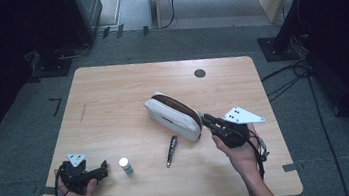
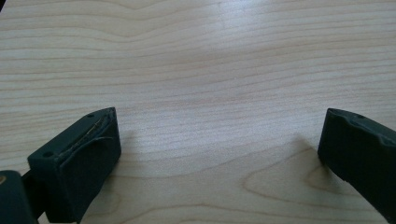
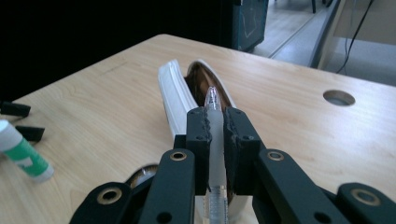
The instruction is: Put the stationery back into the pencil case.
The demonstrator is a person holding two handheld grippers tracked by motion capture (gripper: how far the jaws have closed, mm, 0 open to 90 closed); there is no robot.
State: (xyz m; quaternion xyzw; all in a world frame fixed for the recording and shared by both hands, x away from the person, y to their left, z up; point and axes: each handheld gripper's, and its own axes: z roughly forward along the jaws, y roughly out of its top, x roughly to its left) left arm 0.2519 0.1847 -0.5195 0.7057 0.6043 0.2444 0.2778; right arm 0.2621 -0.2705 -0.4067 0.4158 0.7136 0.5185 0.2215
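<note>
Since the right gripper (image 3: 215,140) is clamped on a clear pen (image 3: 214,109) aimed at the open pencil case (image 1: 172,116) mid-bench, I'd angle the tip down into the opening first. Left gripper (image 1: 102,170) idles, jaws apart.

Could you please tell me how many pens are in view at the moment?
2. A clear pen is clamped in the right gripper at the open pencil case; a dark pen lies on the table beside it. More may be hidden inside.
</note>
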